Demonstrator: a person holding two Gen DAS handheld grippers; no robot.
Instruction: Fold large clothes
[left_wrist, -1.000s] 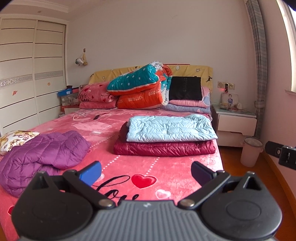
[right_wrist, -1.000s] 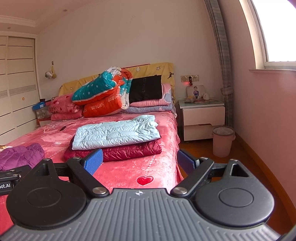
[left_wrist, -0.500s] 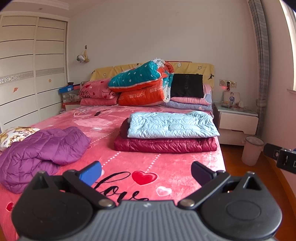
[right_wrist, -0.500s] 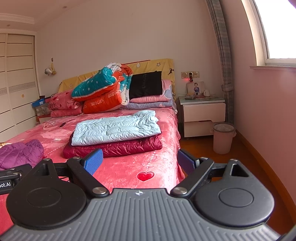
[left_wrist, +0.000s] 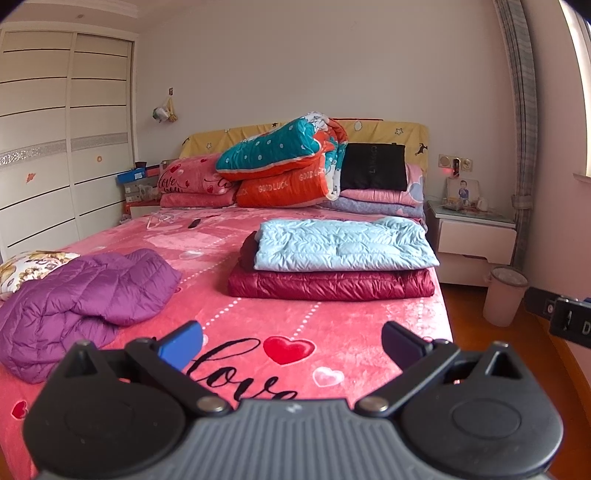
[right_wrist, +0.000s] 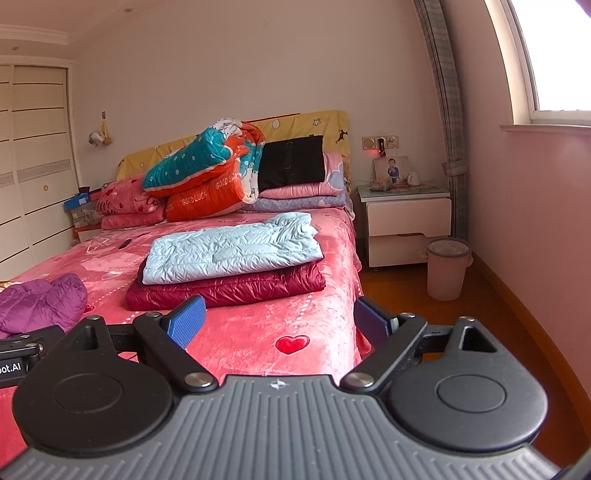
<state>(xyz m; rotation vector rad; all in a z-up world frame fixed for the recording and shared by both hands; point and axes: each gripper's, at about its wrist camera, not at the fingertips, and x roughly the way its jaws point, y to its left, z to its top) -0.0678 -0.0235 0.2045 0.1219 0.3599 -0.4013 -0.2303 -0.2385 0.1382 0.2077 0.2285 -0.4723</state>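
Bedroom with a pink heart-print bedspread (left_wrist: 332, 325) as the working surface, "love" lettered across its near end.

Purple puffer jacket (left_wrist: 85, 302): unfolded, crumpled in a heap on the left part of the bed, near the foot; its edge shows at the far left of the right wrist view (right_wrist: 40, 302). Nothing touches it.

Light blue puffer jacket (left_wrist: 343, 245): folded flat, resting on top of the maroon one, on the right part of the bed.

Maroon puffer jacket (left_wrist: 332, 286): folded flat, bottom of the stack, lying directly on the bedspread.

Left gripper (left_wrist: 291, 341): fingers spread wide, nothing between them; held above the foot of the bed, apart from all three jackets.

Right gripper (right_wrist: 279, 325): likewise spread wide and empty, held above the bed's right near corner, the folded stack just beyond its left finger.

Bedding at the headboard: teal and orange quilt (left_wrist: 284, 162) rolled up, beside a black cushion (left_wrist: 373, 166) that leans on folded pink and lavender blankets.

Floral pillow (left_wrist: 29, 264): at the left bed edge, behind the purple jacket.

White nightstand (right_wrist: 406, 221): right of the bed, carrying a framed photo.

Pink waste bin (right_wrist: 447, 267): on the wooden floor, just in front of the nightstand.

White wardrobe (left_wrist: 55, 147): along the left wall.
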